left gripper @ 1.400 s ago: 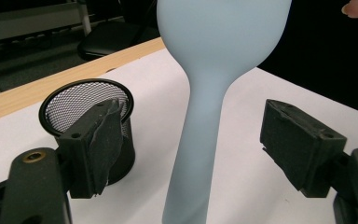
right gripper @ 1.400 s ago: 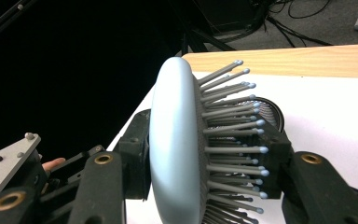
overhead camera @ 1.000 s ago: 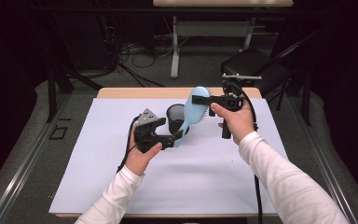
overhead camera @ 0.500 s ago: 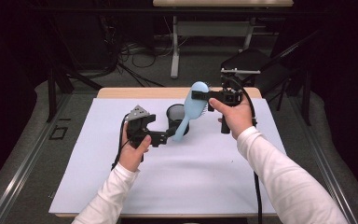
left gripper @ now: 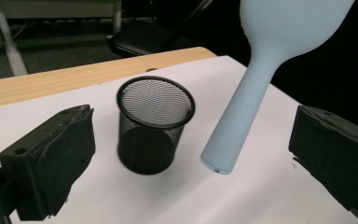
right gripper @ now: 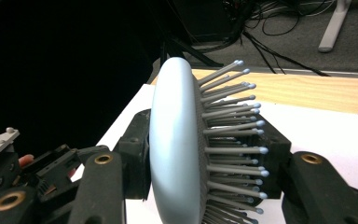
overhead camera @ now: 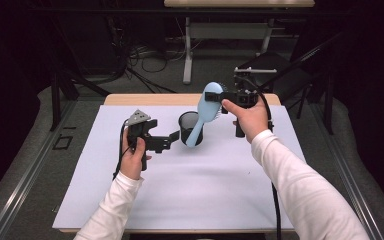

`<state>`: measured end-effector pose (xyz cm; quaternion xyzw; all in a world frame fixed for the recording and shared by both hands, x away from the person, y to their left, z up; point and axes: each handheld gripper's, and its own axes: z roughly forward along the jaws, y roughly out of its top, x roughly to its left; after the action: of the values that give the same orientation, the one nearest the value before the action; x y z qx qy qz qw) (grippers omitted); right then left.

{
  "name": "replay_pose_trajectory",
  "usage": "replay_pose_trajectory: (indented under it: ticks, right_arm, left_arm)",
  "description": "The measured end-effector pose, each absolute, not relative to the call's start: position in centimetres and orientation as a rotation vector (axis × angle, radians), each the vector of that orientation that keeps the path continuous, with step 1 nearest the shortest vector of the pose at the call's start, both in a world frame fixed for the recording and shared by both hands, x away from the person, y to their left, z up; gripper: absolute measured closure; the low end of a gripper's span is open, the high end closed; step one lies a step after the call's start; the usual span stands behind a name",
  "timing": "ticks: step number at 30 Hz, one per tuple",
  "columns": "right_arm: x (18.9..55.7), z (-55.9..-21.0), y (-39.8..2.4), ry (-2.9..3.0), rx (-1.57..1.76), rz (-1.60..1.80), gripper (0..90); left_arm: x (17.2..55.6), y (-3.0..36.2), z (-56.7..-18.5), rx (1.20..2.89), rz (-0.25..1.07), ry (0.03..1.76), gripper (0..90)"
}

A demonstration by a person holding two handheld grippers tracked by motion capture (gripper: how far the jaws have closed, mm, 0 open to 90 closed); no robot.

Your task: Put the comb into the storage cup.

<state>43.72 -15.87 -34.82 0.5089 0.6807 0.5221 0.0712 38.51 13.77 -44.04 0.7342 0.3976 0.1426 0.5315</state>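
Hairbrush (overhead camera: 206,111) is clamped at its head by the right gripper (overhead camera: 215,97), handle angled down beside the mesh cup (overhead camera: 189,126); left gripper (overhead camera: 172,141) jaws are spread apart.

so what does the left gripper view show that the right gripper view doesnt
Left gripper view alone: the black mesh cup, upright, and the brush's handle, its tip hanging beside the cup, outside it. Right gripper view alone: the bristles and the right gripper clamped on the brush head. Both: the light blue hairbrush, the white table cover and the wooden table edge.
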Motion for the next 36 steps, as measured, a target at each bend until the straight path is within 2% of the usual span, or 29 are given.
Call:
replay_pose_trajectory:
  ticks: [36]
  right_arm:
    - [45.2, -33.6, -14.2, 2.038, 1.472, 1.489, 49.3]
  left_arm:
    - [38.6, 14.5, -43.6, 1.789, 0.371, 0.96, 0.6]
